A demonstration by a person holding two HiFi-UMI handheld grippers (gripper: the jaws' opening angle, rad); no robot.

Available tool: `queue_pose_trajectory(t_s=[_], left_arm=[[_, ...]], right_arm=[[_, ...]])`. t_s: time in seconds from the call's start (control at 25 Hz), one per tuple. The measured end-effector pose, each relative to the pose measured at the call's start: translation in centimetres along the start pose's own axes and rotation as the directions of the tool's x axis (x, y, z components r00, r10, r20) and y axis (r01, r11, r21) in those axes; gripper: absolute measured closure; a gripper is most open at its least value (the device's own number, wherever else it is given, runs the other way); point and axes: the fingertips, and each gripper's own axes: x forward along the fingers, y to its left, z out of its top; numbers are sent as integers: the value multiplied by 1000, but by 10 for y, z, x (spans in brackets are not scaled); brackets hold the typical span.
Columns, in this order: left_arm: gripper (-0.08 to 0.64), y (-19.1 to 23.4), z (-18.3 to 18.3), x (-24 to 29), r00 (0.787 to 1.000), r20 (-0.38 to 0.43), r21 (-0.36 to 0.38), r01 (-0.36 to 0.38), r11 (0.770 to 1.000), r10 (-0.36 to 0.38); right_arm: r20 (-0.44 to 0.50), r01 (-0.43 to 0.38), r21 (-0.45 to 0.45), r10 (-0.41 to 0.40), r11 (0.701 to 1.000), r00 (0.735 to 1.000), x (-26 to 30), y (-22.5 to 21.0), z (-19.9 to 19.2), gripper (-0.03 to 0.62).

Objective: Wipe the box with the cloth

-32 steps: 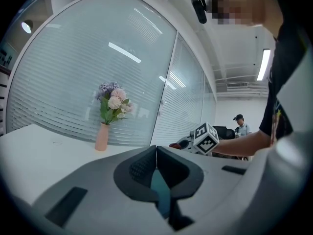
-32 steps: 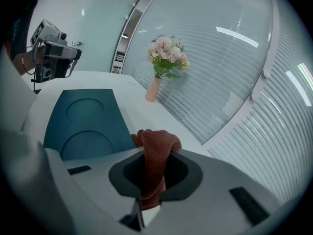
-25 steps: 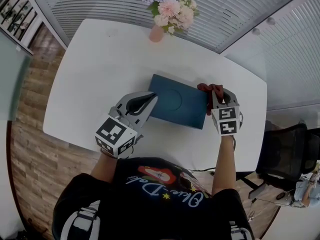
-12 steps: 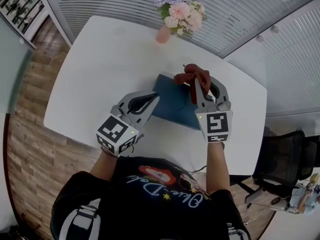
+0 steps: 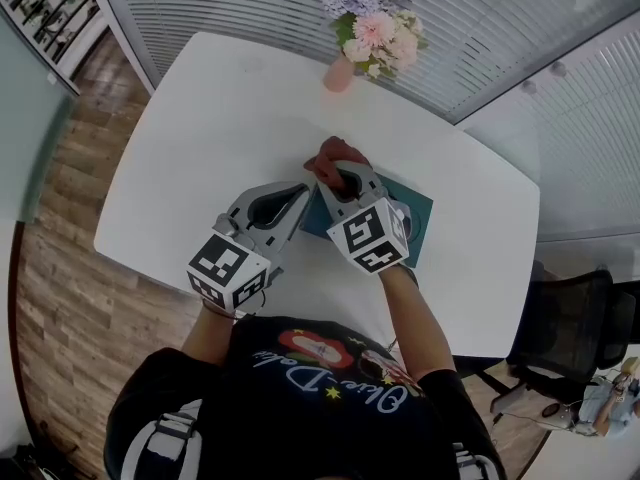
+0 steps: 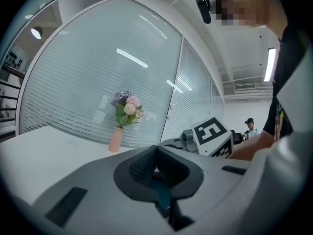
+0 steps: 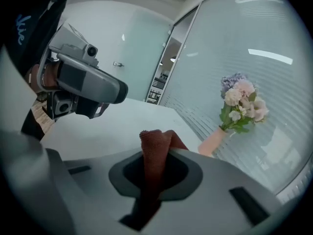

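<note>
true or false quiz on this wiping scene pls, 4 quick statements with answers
1. The right tongs are shut on a red-brown cloth. True.
2. The left tongs are open and empty. False: they are shut on the edge of the teal box.
3. The pink vase of flowers stands on the box. False: it stands on the white table, apart from the box, near the far edge.
4. In the head view the cloth is nearer the box's left end, by the left tongs, than its right end. True.
</note>
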Motion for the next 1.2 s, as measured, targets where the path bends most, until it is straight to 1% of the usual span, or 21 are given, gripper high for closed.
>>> queue_pose_trajectory(t_s=[0.12,0.28,0.44,0.8,0.96,1.2], left_arm=[[557,-1,1,2,1000,1,0,8,1000,-8],[557,-8,-2,5,1000,-6,2,19,1000,-19],[557,-12,-2,6,1000,-12,5,29,1000,-29],[557,-22,-2,11,998,-21,16,56,998,-56],[557,-27,-1,13,997,-25,21,72,997,-72],[557,-32,0,16,995,-31,28,92,995,-91]], right_arm=[[-57,-34,2,34,999,998,4,4,-13,560],[-89,-32,-4,31,999,996,0,3,-24,560],[-131,1,0,-1,1000,991,-8,-7,-37,560],[-192,69,7,-67,998,979,-29,-22,-66,560],[-223,100,38,-89,994,971,-43,-31,-83,560],[-260,167,83,-140,983,955,-64,-44,-107,560]])
